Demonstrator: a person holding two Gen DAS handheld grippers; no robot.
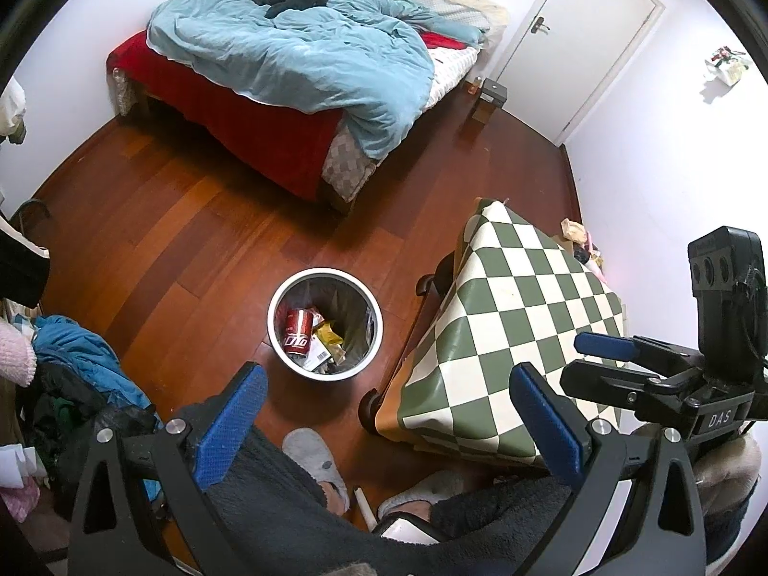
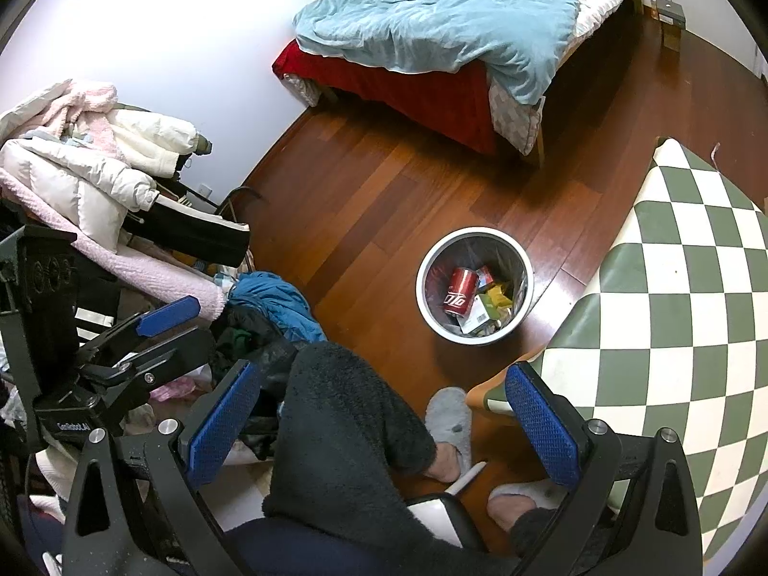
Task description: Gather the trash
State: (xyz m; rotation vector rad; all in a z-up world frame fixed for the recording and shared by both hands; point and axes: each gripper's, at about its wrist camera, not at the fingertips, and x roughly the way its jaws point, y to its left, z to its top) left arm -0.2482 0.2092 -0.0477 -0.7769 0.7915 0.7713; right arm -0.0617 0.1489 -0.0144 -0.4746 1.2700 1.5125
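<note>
Red can (image 1: 298, 332) and wrappers already fill the bin (image 1: 324, 323) at frame centre, so both grippers (image 1: 389, 425) (image 2: 381, 425) hang with jaws spread, empty.

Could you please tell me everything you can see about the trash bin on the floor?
The bin is round, with a white rim and pale outer wall, and a dark liner inside. It stands upright and lidless on the wooden floor, between the bed and the checkered table, touching neither. Inside lie a red can on its side, yellow wrappers and a white barcoded packet. Neither gripper touches it.
</note>
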